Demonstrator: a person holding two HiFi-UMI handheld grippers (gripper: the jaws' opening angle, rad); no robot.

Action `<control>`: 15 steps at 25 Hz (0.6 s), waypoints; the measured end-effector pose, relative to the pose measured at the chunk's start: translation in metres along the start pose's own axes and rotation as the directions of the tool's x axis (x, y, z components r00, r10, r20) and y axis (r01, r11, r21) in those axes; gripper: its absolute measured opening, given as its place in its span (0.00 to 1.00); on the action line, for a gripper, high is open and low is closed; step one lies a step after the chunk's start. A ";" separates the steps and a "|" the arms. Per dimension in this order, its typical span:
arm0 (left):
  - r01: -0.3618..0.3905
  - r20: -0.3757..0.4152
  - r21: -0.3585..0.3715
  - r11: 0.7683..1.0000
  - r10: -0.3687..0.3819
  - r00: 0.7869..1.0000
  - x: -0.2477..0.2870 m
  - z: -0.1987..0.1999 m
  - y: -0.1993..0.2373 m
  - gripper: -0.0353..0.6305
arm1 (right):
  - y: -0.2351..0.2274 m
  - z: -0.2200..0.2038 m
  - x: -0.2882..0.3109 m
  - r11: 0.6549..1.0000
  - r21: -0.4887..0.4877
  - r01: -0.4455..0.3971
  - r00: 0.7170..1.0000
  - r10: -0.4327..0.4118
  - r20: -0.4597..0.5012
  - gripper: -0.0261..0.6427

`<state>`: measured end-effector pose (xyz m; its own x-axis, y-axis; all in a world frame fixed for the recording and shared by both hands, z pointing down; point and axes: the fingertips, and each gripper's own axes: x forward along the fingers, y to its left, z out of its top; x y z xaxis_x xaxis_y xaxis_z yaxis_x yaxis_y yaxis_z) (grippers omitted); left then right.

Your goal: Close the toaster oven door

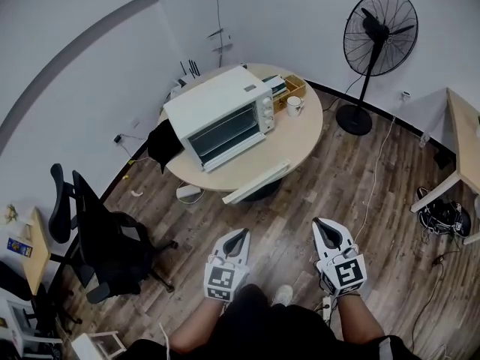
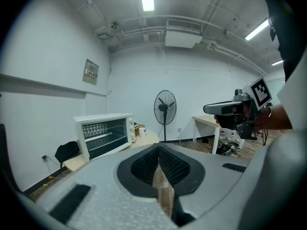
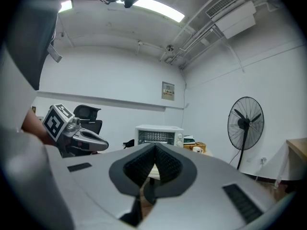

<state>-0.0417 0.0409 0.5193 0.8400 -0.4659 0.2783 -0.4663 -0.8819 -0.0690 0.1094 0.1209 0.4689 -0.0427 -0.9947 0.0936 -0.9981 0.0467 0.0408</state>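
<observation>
On round table (image 1: 294,145), boxy toaster oven (image 1: 221,115)

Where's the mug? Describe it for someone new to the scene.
Start at the round table left of the fan. Right of the white oven on it, by a wooden box, stands the mug: small, white and round, the only cup there.

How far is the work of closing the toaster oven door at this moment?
Done: nothing yet. The toaster oven stands on the round table, and its door seems folded down, though that is hard to judge from here. In hand: left gripper and right gripper are shut, empty, over the floor short of the table. Remaining: reach the door and push it shut.
</observation>
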 end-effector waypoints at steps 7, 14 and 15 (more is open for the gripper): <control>-0.048 -0.024 -0.020 0.999 0.048 0.999 0.020 -0.007 0.023 0.06 | -0.009 -0.004 0.047 0.998 0.008 -0.068 0.998 0.068 0.003 0.03; -0.088 -0.010 -0.034 0.996 0.088 0.996 0.052 0.001 0.069 0.06 | -0.021 0.015 0.109 0.997 -0.012 -0.070 0.996 0.070 0.058 0.03; -0.094 -0.007 -0.034 0.995 0.094 0.996 0.057 0.002 0.078 0.06 | -0.023 0.018 0.120 0.997 -0.013 -0.073 0.995 0.074 0.068 0.03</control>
<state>-0.0296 -0.0545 0.5275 0.7902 -0.5464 0.2775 -0.5528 -0.8310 -0.0622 0.1265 -0.0011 0.4616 -0.1196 -0.9924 0.0287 -0.9916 0.1208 0.0470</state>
